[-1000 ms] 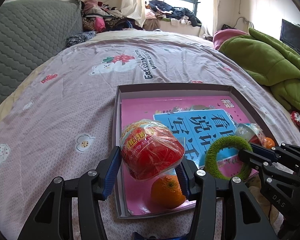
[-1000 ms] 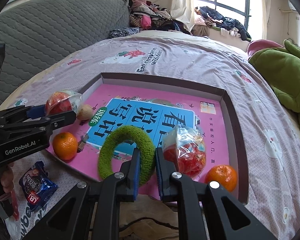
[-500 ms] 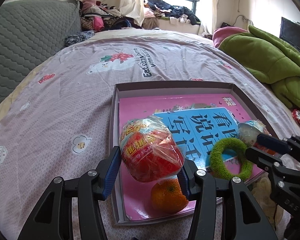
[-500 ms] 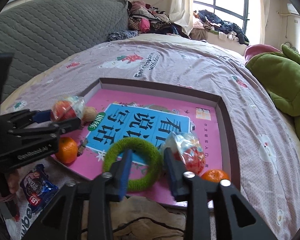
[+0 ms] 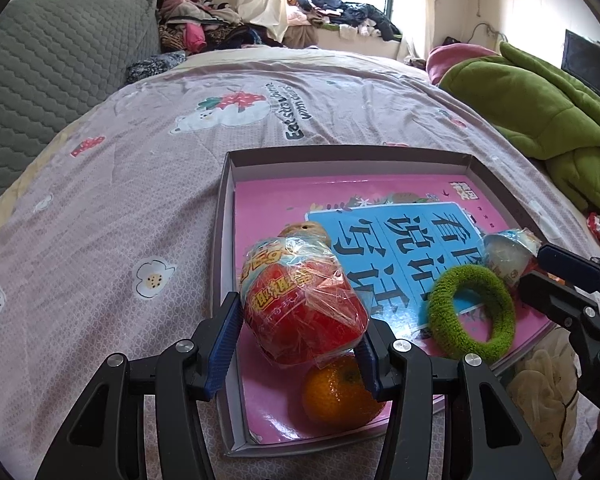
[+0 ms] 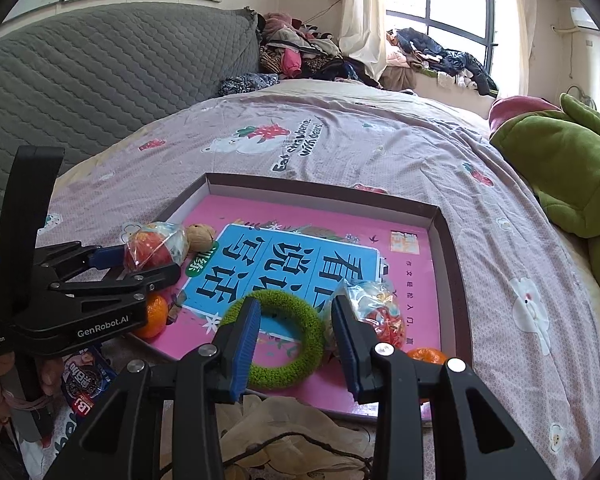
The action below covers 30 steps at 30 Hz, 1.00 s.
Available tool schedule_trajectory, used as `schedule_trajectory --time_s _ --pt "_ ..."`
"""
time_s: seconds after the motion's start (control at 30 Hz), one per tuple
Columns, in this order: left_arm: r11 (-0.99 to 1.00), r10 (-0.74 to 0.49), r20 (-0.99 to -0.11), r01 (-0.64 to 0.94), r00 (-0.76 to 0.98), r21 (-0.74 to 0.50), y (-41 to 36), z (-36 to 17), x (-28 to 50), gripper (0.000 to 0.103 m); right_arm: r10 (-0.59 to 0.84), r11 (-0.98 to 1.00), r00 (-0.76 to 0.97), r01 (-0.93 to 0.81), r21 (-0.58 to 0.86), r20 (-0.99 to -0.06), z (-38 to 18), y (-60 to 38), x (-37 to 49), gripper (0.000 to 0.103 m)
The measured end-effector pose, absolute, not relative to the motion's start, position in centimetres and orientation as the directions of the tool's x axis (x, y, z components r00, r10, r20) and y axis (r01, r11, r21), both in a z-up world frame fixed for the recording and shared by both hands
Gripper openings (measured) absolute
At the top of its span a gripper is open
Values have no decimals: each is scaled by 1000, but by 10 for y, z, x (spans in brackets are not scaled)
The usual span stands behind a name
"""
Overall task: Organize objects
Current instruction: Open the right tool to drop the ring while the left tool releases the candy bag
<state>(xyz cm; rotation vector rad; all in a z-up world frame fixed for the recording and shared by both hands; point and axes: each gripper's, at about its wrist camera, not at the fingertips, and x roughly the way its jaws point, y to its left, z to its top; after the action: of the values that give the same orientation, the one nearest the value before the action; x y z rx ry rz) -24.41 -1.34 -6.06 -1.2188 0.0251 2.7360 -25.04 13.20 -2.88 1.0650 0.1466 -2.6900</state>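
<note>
Clearly, "GenRobot.AI" marks the left gripper [image 6: 140,262] holding a snack bag [image 5: 300,304].

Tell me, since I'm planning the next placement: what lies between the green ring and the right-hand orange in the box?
A clear-wrapped red snack packet sits between the green ring and that orange, shown in the right wrist view.

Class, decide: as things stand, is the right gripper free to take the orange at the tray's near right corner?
Probably yes: the right gripper is open and empty, and the orange lies just beside its right finger.
</note>
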Motion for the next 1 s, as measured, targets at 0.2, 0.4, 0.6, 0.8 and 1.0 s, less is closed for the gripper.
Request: schedule_trajectory --time_s 0.2,0.4,0.6,0.8,1.0 --pt "-989 129 -745 -140 -654 -48 -13 -60 -244 54 -188 -966 -703 259 0 -686 -28 133 -251 37" --pt "-990 123 -751 -130 -649 -50 -14 -58 -243 54 -188 -967 -702 256 4 -687 -27 135 -250 37" --pt "-990 132 -761 -126 -635 -66 -15 -57 -243 54 -193 -966 -702 259 7 -686 -26 134 -250 37" --pt "-989 138 -762 -124 -633 -76 -16 -55 -242 56 -200 -966 -701 258 18 -684 -23 135 -247 37" --pt "-990 134 -758 -126 -638 -69 -15 -52 -238 59 -205 -966 -705 257 24 -679 -19 137 -244 37"
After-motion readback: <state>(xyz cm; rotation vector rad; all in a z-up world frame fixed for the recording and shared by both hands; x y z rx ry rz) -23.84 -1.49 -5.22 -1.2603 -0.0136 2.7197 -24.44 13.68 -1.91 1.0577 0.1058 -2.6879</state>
